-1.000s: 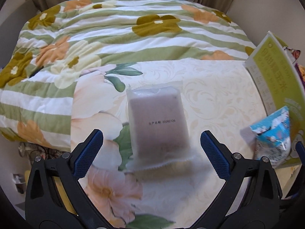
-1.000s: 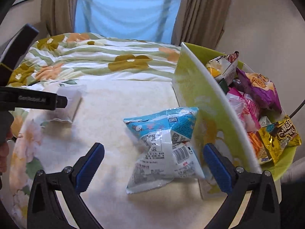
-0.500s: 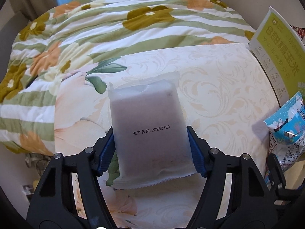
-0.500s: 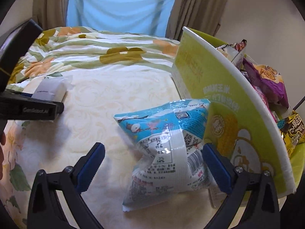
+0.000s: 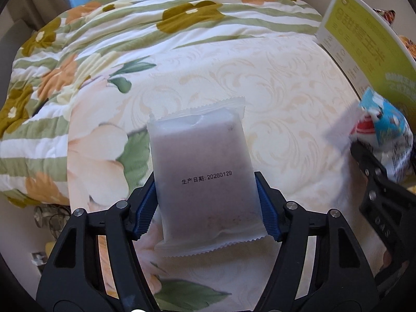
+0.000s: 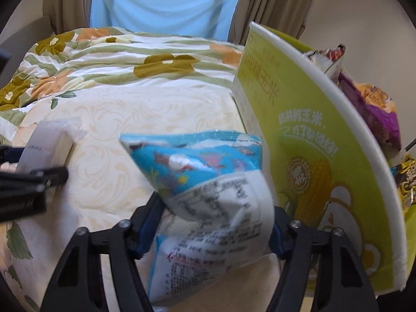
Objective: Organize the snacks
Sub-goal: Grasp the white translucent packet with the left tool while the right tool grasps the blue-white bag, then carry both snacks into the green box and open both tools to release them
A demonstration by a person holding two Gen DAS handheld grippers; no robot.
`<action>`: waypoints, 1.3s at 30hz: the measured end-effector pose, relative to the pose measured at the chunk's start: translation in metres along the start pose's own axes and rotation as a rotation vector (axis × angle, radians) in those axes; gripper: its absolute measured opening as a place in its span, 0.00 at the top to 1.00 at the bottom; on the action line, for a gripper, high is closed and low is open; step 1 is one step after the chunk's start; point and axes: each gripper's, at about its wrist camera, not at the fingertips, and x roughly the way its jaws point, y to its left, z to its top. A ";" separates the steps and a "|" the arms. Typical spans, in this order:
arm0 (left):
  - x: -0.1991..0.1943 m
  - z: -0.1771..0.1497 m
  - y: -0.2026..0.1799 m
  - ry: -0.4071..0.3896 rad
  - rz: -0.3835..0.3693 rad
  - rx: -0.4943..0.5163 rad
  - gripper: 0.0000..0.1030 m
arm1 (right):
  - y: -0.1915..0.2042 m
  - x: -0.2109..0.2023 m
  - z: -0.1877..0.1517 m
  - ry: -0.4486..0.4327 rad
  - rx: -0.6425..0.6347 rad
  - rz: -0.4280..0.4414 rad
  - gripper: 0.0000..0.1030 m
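Observation:
My left gripper (image 5: 206, 205) is shut on a frosted white snack packet (image 5: 202, 179) with a printed date, held just above the bed cover. That packet also shows at the left of the right wrist view (image 6: 52, 140). My right gripper (image 6: 213, 223) is shut on a blue and white snack bag (image 6: 208, 189), lifted beside the green box. The same bag shows at the right edge of the left wrist view (image 5: 384, 135).
A green and white cardboard box (image 6: 312, 143) stands at the right, holding several snack bags (image 6: 371, 104). A cream patterned bed cover (image 5: 273, 91) lies under both grippers. A floral quilt (image 5: 130, 26) is bunched behind it. Curtains (image 6: 166, 2) hang at the back.
My left gripper closed on the white packet and lifted it. My right gripper moved forward, closed on the blue bag and raised it toward the box.

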 end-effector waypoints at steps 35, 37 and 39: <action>-0.141 -0.012 -0.038 -0.171 -0.132 -0.091 0.41 | -0.047 -0.121 0.026 -0.116 0.095 0.365 0.44; -0.158 -0.004 -0.053 -0.196 -0.140 -0.086 0.41 | -0.063 -0.132 0.029 -0.129 0.109 0.372 0.44; -0.172 0.004 -0.071 -0.215 -0.149 -0.082 0.41 | -0.084 -0.143 0.034 -0.142 0.118 0.382 0.44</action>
